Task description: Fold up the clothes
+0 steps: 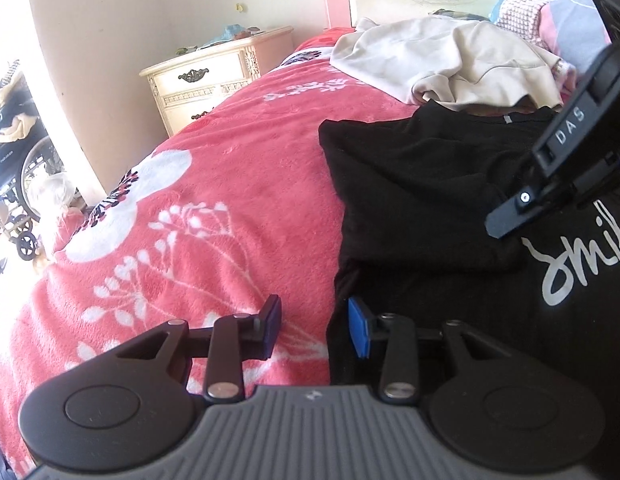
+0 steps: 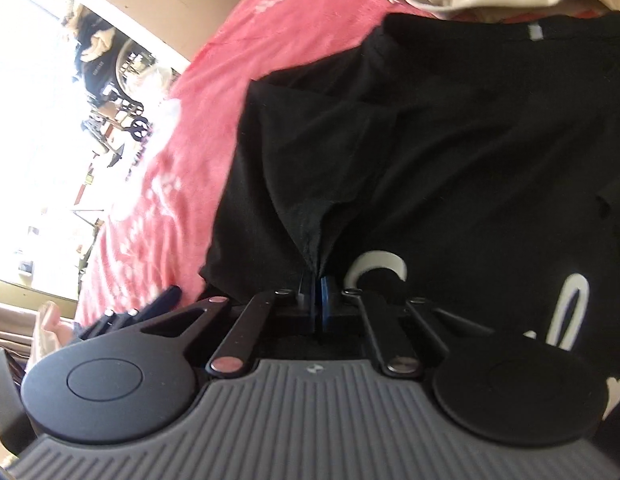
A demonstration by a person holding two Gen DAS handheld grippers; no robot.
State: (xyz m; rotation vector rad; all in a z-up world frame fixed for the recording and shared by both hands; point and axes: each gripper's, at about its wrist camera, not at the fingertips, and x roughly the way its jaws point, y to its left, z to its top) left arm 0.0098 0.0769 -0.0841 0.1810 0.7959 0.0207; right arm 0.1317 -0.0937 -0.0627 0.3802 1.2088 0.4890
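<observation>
A black T-shirt (image 1: 410, 184) with white script lettering lies on the bed, filling the right half of the left wrist view and most of the right wrist view (image 2: 450, 140). Its near sleeve is folded inward over the body, leaving a straight edge against the pink floral blanket (image 1: 197, 208).

The right tongs (image 2: 314, 294) point steeply down at the shirt, low in the centre of their own view. Their pads are pressed together on a pinch of the black fabric, which rises into a small peaked ridge running up from the tips. In the left wrist view the same tool (image 1: 506, 220) enters tilted from the upper right, its dark tip resting on the shirt just above the lettering.

The left tongs (image 1: 316, 330) angle down at the shirt's left edge, bottom centre of their view. Their jaws stand partly apart: the left pad is over the blanket, the blue right pad is at the shirt's hem, and nothing is clamped between them.

Beyond the shirt, a cream garment (image 1: 450, 64) lies crumpled toward the top of the frame. A cream nightstand (image 1: 213, 76) stands beside the bed at upper left, and a wheelchair (image 1: 17, 152) sits at the far left edge.
</observation>
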